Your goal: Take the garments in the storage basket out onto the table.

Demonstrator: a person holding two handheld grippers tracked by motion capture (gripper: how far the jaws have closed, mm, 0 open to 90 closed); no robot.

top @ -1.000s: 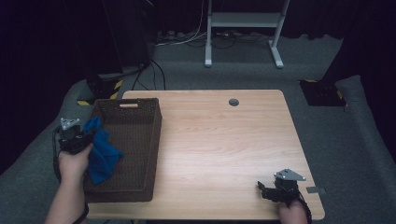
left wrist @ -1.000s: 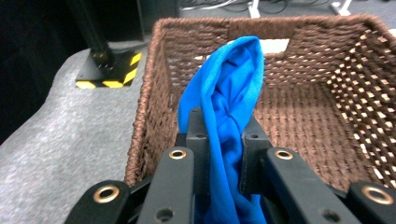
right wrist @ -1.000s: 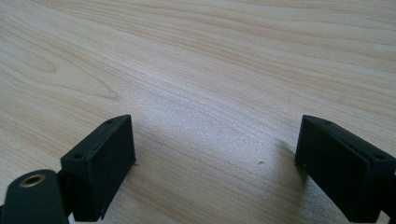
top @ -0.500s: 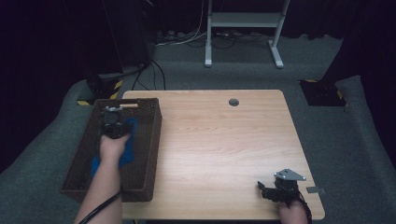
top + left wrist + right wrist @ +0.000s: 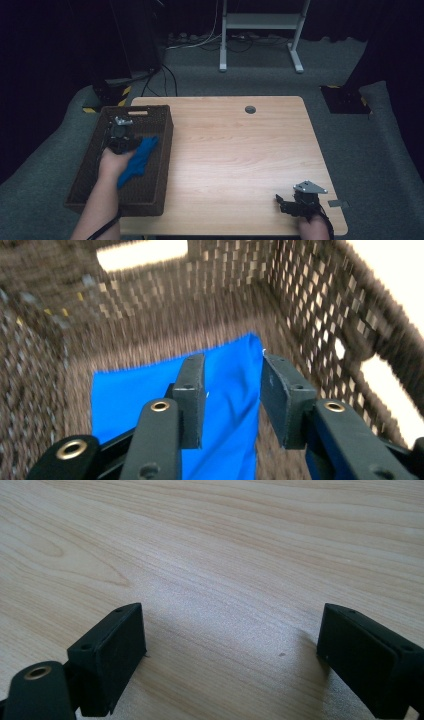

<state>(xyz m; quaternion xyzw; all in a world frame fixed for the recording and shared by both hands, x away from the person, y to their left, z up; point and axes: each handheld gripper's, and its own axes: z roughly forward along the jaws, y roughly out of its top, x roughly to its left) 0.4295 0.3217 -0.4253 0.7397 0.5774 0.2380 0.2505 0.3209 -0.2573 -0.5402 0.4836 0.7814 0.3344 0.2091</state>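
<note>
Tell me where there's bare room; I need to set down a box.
The light wooden tabletop is bare from the dark wicker basket across to the right gripper near the front edge. The basket is crowded: blue cloth and left gripper inside.

Table (image 5: 235, 150) brightly lit amid dark surroundings — the left gripper view smeared by motion blur.

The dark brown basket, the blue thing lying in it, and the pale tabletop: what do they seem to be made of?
The dark brown basket looks woven, wicker or rattan-like: its walls show a criss-cross weave with light through the gaps. The blue cloth seems a soft, matt fabric, lying flat in folds. The pale tabletop looks like wood or wood-look laminate, with smooth grain lines.
</note>
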